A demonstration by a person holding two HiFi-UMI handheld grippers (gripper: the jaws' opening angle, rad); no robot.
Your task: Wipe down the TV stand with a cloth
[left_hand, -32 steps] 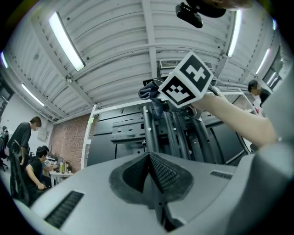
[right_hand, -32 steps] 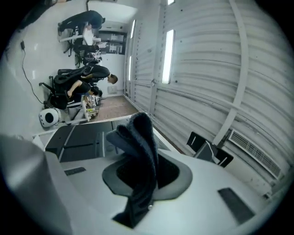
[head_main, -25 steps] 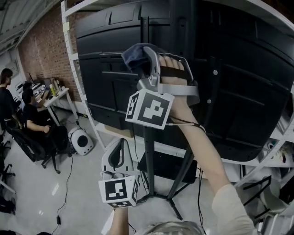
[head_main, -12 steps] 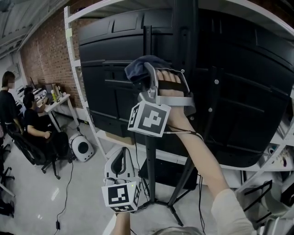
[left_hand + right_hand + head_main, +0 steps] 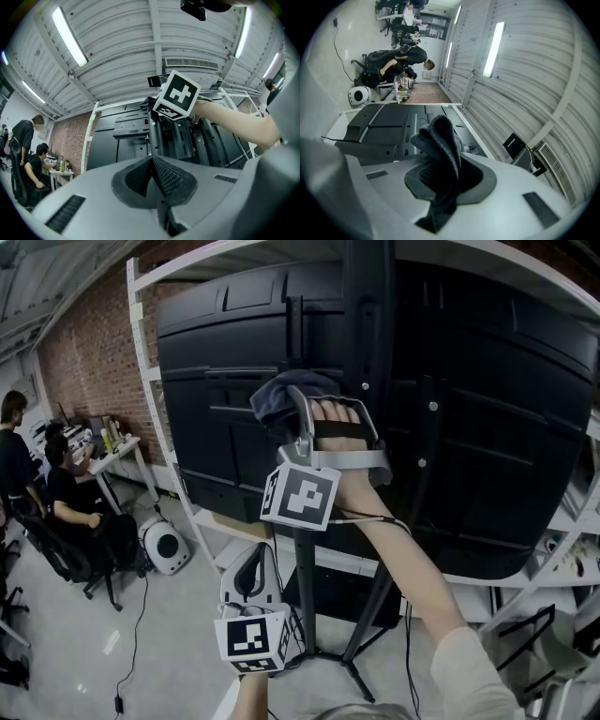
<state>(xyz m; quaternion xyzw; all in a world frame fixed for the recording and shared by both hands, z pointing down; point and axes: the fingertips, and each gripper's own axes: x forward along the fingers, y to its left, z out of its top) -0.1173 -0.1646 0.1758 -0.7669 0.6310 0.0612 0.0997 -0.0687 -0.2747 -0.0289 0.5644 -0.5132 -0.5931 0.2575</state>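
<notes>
Room: a workshop is showing, with a brick wall [image 5: 89, 352] at upper left. A seated person [image 5: 70, 493] is working at a desk [image 5: 122, 442] at the left edge, well apart from the job.
Work surface: the TV stand [image 5: 306, 601] is standing at centre frame, its post running up the black TV back panel [image 5: 487, 427].
Right tool [image 5: 298, 413]: it is clamping a bunched cloth [image 5: 279, 395] mid-fold, so a wad is sticking out ahead as a wiping pad.
Cloth position: it is sitting at the post, upper centre; contact is unclear.
Left tool [image 5: 251, 568]: it is hanging low at lower centre, jaws together and empty, probably parked clear of the stroke.
Step judged: the upper post is being wiped.
</notes>
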